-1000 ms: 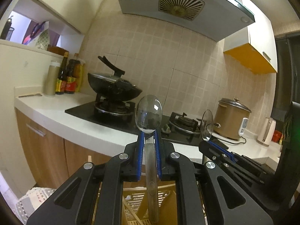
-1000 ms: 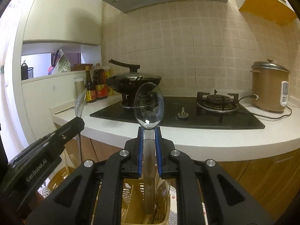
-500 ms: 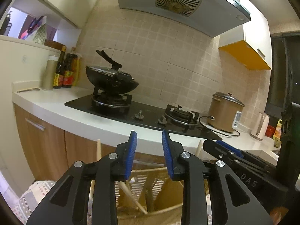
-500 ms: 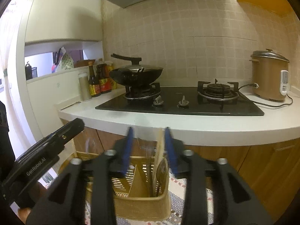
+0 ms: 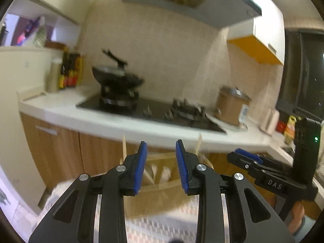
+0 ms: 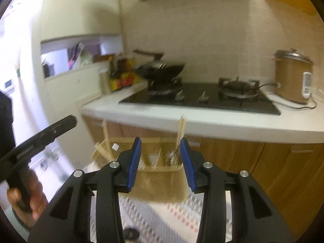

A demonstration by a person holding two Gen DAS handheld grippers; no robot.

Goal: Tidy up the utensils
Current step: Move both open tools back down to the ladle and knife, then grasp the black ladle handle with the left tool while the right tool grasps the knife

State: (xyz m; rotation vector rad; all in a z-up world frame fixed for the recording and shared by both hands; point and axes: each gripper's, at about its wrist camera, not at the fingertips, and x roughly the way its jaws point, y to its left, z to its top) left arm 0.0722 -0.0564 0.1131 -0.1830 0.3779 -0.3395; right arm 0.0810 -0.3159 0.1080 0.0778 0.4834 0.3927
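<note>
Two grippers are in view, and both are released, with nothing between the blue pads. The left gripper [image 5: 161, 162] and the right gripper [image 6: 160, 162] both point toward one beige utensil basket [image 6: 158, 180], which stands on a patterned cloth [image 6: 162, 212] in front of the wooden cabinets. In the basket I count two light wooden sticks [image 6: 181, 129] standing upright, one at each side; other utensils inside are too blurred to count. Behind, the white counter [image 6: 222, 123] carries one black stove with two burners, one wok [image 5: 117, 79] and one brown rice cooker [image 6: 291, 79].
</note>
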